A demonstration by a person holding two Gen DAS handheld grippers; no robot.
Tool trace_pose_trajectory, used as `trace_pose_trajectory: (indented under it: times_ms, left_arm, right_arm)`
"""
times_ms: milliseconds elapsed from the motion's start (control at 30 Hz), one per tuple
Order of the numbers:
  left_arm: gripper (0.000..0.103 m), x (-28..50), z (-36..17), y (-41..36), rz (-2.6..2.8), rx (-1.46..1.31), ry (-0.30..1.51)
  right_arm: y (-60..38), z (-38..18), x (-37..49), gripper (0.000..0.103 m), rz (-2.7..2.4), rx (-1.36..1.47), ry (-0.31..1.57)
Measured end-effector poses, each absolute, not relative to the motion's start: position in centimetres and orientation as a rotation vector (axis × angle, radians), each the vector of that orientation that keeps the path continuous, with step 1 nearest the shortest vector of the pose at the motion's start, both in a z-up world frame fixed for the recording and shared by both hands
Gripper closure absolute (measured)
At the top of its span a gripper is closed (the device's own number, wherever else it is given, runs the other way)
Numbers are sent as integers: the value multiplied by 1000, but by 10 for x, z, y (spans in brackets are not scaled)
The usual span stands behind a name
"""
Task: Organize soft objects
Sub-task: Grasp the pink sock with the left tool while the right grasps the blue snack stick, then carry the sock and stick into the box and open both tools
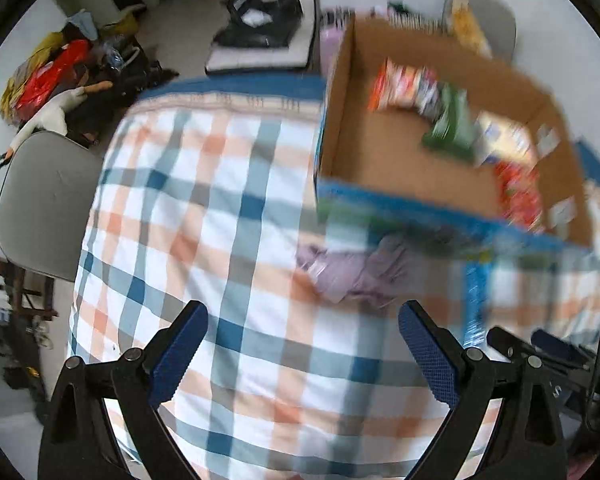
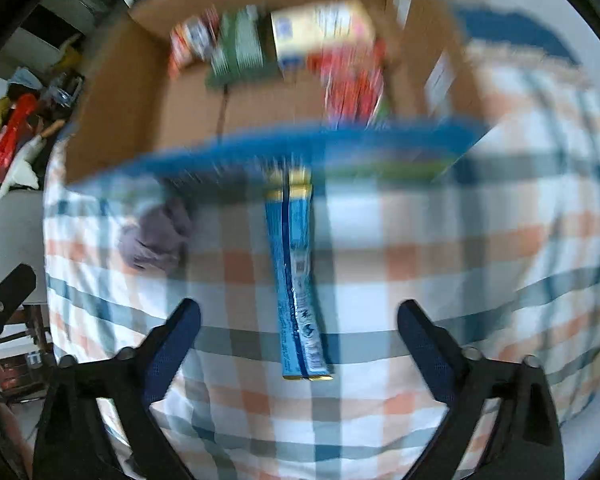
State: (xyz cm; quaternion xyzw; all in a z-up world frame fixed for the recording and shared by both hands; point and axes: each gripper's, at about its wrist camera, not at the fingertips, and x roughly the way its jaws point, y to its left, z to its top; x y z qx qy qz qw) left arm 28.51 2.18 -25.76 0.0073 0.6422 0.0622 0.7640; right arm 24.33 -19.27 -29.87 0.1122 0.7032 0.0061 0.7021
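A crumpled lilac cloth [image 1: 350, 270] lies on the checked cover just in front of the cardboard box [image 1: 380, 156]; the right wrist view shows the same cloth [image 2: 156, 240] at its left. My left gripper [image 1: 303, 342] hangs open above the cover, the cloth just beyond its right finger. A long blue packet [image 2: 298, 292] lies flat, one end at the box's blue front wall [image 2: 300, 144]. My right gripper [image 2: 299, 338] stands open over the packet's near end, pads apart from it. Both views are blurred.
The box holds several packets: red [image 1: 404, 84], green [image 1: 450, 124], yellow [image 2: 320, 28]. A grey chair [image 1: 44, 204] stands left of the checked table [image 1: 204, 208]. Bags and clutter [image 1: 52, 76] lie on the floor beyond it. The right gripper's finger [image 1: 512, 344] shows at the lower right.
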Motion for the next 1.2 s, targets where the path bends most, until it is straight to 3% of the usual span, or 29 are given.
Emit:
trace_pose_trajectory:
  times_ms: [33,167,233,333,567,600,667,733,867,1200]
  left_arm:
    - [5,287,-269,21,134,32,1418]
    - [5,301,-302,16,94,26,1488]
    - [5,309,-314,9,54,45,1505]
    - [5,319,-330,-8,-22,113,1528]
    - [7,323,-376,-54,-184,395,1607]
    - [11,322,-379,-56,-188,418,1599]
    - [37,319,-380,-58,-181,454,1584]
    - [43,314,-378,-58,-176,453,1591]
    - [48,297,-365,-53,-169,371,1587]
    - [49,222,-300,-51,-187,-50,1546]
  right_arm:
    - [-188,-316,244,24,12,245,1597]
    - [-178,-358,245,36,-6,230,1655]
    - [-178,-373,244,64,-23,234,1684]
    - [-184,-380,239,75,-52,250,1698]
    - [-199,-376,226,80,-47,228,1726]
    - [-201,-377,224,80,-43,228,1732]
    - [-205,-378,221,80,-42,233,1740]
    - [-207,-377,218,80,-34,227,1746]
    - [-199,-371,218,81,-10,193,1756]
    - [-180,-318,190,87,107,191,1706]
